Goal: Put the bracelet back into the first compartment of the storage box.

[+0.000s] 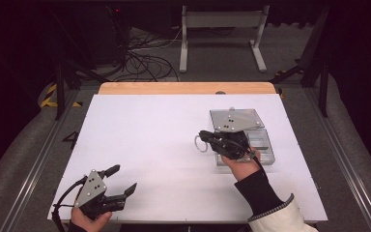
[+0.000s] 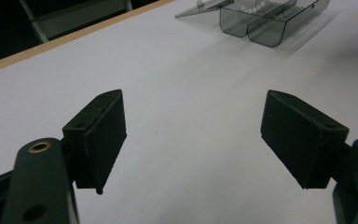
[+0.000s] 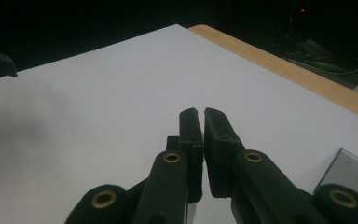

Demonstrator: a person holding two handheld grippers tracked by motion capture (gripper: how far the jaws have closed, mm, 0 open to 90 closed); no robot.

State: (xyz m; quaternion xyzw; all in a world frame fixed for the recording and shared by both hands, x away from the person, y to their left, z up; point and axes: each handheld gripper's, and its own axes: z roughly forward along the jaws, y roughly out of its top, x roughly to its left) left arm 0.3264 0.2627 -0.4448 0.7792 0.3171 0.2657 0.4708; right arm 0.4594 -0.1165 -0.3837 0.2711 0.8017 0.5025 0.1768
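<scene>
A clear plastic compartment box (image 1: 265, 145) lies at the right of the white table (image 1: 149, 135), its lid (image 1: 235, 120) folded open toward the far side. My right gripper (image 1: 204, 137) hovers over the box's left part, jaws pointing left and shut, with nothing visible between them (image 3: 200, 116). A thin pale loop (image 1: 200, 144) shows by its tips; I cannot tell what it is. My left gripper (image 1: 123, 180) rests near the front left edge with its jaws wide open and nothing between them (image 2: 193, 135). Ahead of it, far off, stands the box (image 2: 270, 21).
A wooden strip (image 1: 186, 88) runs along the table's far edge. Beyond it, on the floor, are a white frame stand (image 1: 222, 38) and tangled cables (image 1: 145, 60). A corner of the lid (image 3: 354, 175) shows beside the right jaws.
</scene>
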